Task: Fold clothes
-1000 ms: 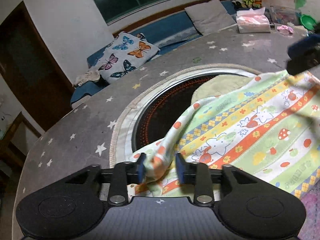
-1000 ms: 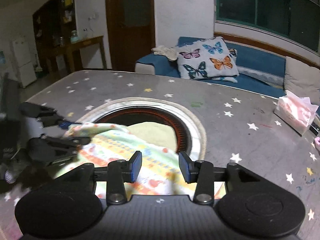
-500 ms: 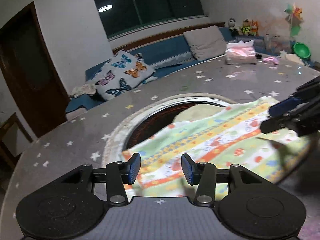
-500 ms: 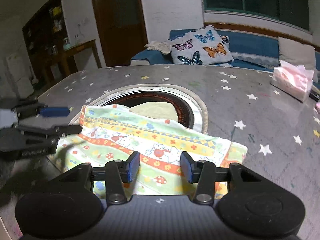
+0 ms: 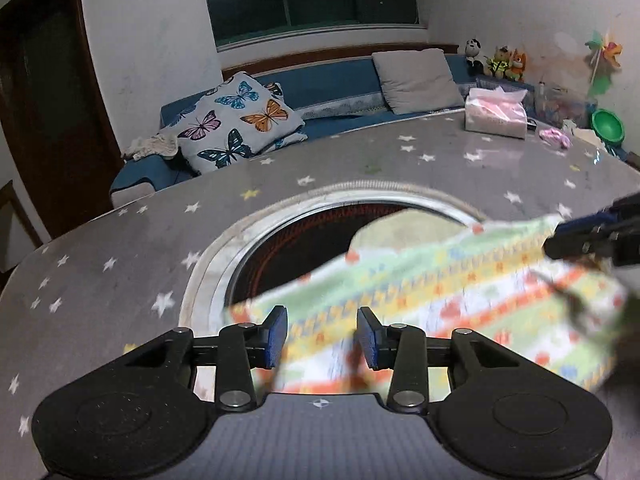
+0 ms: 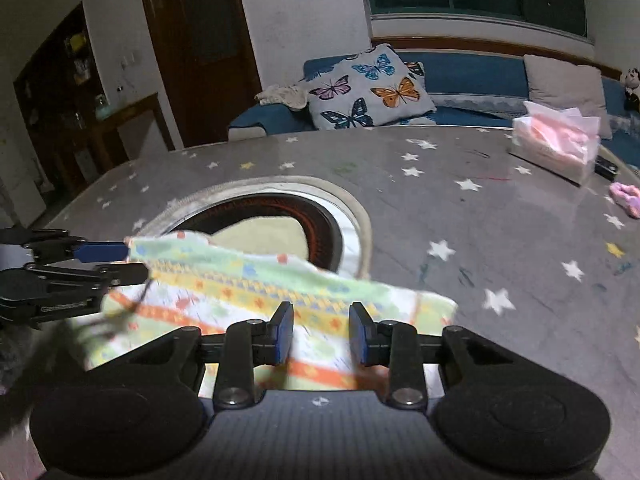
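Note:
A folded child's garment [image 5: 440, 292] with green, yellow and orange striped cartoon print lies on the grey star-patterned table, partly over the round recess; it also shows in the right wrist view [image 6: 256, 292]. My left gripper [image 5: 322, 338] is open and empty, just above the garment's near left part. My right gripper [image 6: 320, 334] is open and empty over the garment's near right part. Each gripper shows in the other's view: the right one [image 5: 592, 236] at the garment's right end, the left one [image 6: 80, 264] at its left corner.
The table [image 6: 460, 216] has a round recessed burner [image 5: 320, 232] with a pale cloth in it. A tissue pack [image 6: 556, 148] and a pink item [image 6: 626, 196] lie at the far right. A blue sofa with a butterfly cushion [image 5: 236, 120] stands behind.
My left gripper let go of the garment's corner and opened. Both grippers drew back, then came down close over the garment, which now lies folded flat.

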Demonstrator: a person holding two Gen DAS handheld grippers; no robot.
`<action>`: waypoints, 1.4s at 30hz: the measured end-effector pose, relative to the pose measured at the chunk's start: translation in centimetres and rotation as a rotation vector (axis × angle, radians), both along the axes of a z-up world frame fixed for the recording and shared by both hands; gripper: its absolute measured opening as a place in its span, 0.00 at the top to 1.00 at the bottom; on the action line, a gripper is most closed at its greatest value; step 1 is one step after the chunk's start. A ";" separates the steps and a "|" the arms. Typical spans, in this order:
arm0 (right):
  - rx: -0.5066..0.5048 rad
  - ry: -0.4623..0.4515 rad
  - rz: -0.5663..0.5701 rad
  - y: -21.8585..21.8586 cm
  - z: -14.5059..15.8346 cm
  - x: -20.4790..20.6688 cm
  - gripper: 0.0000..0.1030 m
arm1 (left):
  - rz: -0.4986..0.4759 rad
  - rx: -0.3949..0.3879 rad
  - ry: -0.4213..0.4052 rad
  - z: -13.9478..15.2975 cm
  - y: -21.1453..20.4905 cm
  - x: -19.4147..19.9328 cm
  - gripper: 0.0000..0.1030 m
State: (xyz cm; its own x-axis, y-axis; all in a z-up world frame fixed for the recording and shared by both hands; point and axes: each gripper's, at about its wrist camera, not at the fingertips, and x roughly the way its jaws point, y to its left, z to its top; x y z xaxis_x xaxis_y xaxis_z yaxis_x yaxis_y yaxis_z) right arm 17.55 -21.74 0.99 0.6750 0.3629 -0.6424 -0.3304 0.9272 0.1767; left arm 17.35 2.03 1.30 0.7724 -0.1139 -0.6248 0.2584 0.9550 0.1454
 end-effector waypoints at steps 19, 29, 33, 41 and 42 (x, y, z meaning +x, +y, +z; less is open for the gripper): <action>-0.044 0.012 0.010 4.0 -1.3 3.4 0.71 | 0.079 0.006 0.052 -1.4 -0.2 3.1 0.52; -0.089 -0.031 0.178 5.5 -0.3 -2.4 0.62 | 0.066 -0.001 -0.003 -0.4 -0.5 -2.0 0.25; -0.123 -0.044 0.234 6.4 -0.9 -4.9 0.60 | 0.068 0.007 -0.017 -1.1 -0.6 -4.2 0.18; -0.135 -0.061 0.250 5.5 -0.6 -7.7 0.59 | 0.162 -0.004 -0.048 -1.6 1.3 -6.5 0.18; -0.131 -0.052 0.242 5.0 -0.7 -7.8 0.59 | 0.181 -0.012 -0.041 -1.7 1.7 -6.6 0.18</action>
